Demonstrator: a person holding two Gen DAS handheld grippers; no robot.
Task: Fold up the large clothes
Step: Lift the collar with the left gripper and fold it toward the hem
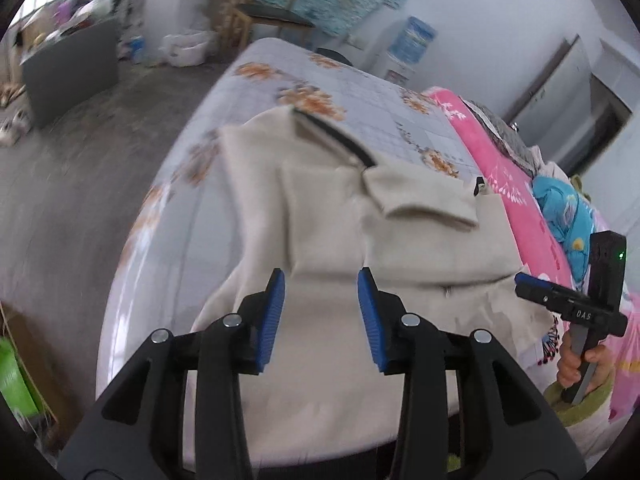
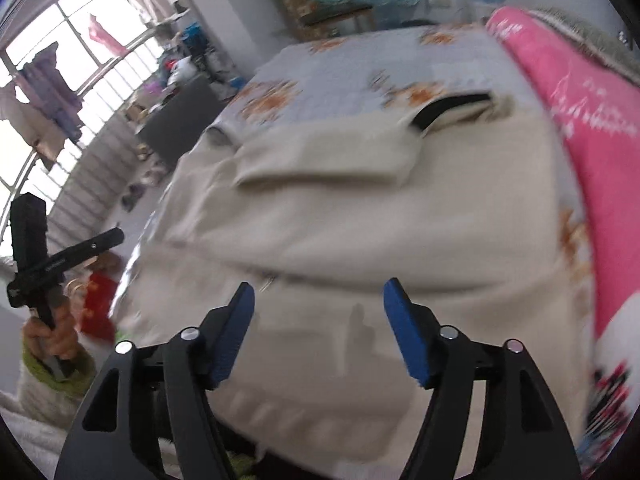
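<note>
A large cream garment with a black collar edge lies spread on the bed, partly folded, with a sleeve flap laid across its middle. It fills the right wrist view too. My left gripper is open and empty above the garment's near part. My right gripper is open and empty above the garment's near hem. The right tool shows at the garment's right edge in the left wrist view. The left tool shows at the far left in the right wrist view.
The bed has a pale grid sheet with orange flowers. A pink blanket and a blue pillow lie along its right side. A grey floor, a dark cabinet and a wooden chair stand beyond.
</note>
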